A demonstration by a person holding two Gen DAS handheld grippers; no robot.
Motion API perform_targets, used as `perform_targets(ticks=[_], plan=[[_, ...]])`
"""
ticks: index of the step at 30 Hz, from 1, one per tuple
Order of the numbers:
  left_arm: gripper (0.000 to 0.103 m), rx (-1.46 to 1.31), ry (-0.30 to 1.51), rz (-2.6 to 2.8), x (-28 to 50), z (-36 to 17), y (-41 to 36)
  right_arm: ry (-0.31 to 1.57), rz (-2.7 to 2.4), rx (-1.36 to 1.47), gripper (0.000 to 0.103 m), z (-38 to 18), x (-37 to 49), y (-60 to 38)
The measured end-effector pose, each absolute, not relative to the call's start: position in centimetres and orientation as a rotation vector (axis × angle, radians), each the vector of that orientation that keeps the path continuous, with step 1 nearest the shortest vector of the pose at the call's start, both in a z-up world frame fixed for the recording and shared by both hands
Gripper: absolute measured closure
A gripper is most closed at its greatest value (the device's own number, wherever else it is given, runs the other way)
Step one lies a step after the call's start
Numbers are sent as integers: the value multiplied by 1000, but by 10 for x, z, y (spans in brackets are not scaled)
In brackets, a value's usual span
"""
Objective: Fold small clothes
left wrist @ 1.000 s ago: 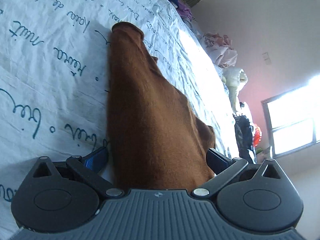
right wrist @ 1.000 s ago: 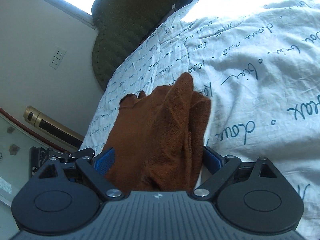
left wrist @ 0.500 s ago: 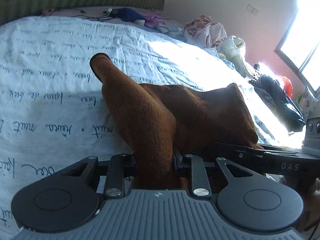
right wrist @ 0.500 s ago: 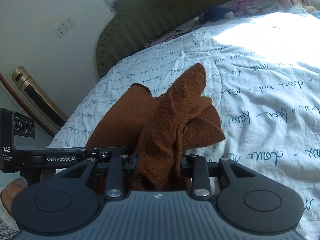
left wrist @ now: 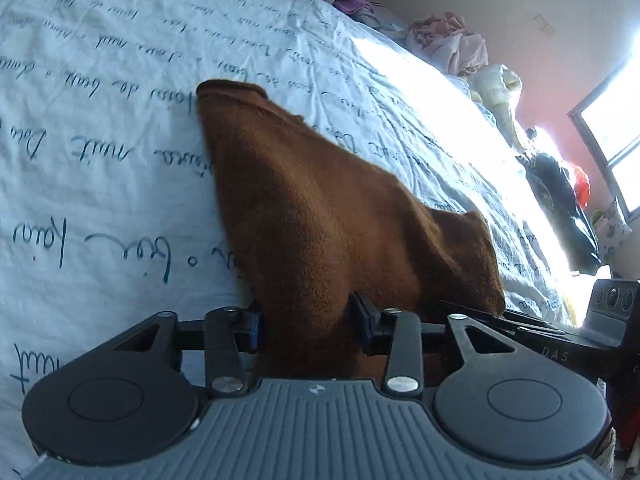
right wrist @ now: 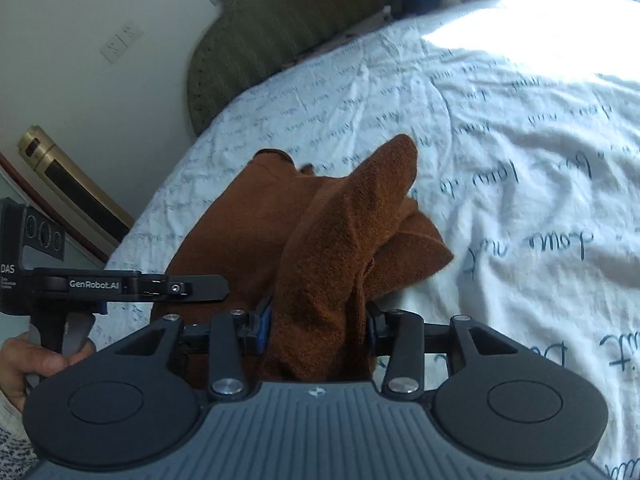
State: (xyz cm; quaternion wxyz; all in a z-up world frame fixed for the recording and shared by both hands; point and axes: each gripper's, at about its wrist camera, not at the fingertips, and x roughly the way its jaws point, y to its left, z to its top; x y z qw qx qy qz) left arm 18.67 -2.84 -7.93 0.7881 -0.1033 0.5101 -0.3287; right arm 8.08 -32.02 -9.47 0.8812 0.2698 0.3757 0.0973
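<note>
Small rust-brown fuzzy knit garment (left wrist: 320, 216), soft and a bit hairy. Held up off the white bed cover with blue handwriting (left wrist: 100, 160). In the left wrist view, pulled up into a tall slope, with a narrow rolled end at 11 o'clock touching the cover and a floppy corner hanging at 3 o'clock. In the right wrist view (right wrist: 332, 248), bunched into thick folds, one rounded tip poking up toward 1 o'clock, a flat part spread at 10 o'clock.

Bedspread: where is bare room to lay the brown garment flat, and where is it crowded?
Bare bedspread lies left of the brown garment, and more beyond it toward the green headboard. The far edge is crowded with a clothes pile and dark bags.
</note>
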Motion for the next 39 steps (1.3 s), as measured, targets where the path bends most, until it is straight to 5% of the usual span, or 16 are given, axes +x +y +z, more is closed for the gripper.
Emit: perform_targets(ticks=[2,5,10,11,12,14,15,17,18,23,29,31,35,39], plan=[[49,-314,1099,-726,177,-82,-8,749,212,592,55,-104,72,-326],[25,-362,1089,-725,156,-77,15,711,199,613,45,-99,46,-332],[28,-429,1127,-738,126,-90,42,693,212,634,39,-100,8,-328],[38,-449,1117,-733,122,-93,45,694,213,655,39,-104,3,-328],[64,-453,1117,-731,120,-96,46,701,219,672,39,-108,0,-328],[83,-531,1156,-750,121,-107,49,702,243,690,38,-117,-4,-322],[86,-543,1154,-748,121,-109,50,696,251,693,40,-120,-3,-319],[88,-587,1145,-738,120,-110,52,703,276,706,80,-119,2,-318],[89,-624,1144,-736,119,-109,56,716,274,711,90,-116,6,-317],[89,-666,1115,-714,99,-108,67,653,284,624,90,-79,6,-310],[79,-646,1095,-659,93,-111,76,748,211,591,69,-102,10,-310],[67,-563,1025,-640,88,-85,79,691,152,558,60,-86,-5,-315],[45,-473,901,-668,83,-43,65,561,69,399,60,-53,-7,-313],[43,-419,890,-697,85,-40,22,570,108,389,66,-50,30,-313]])
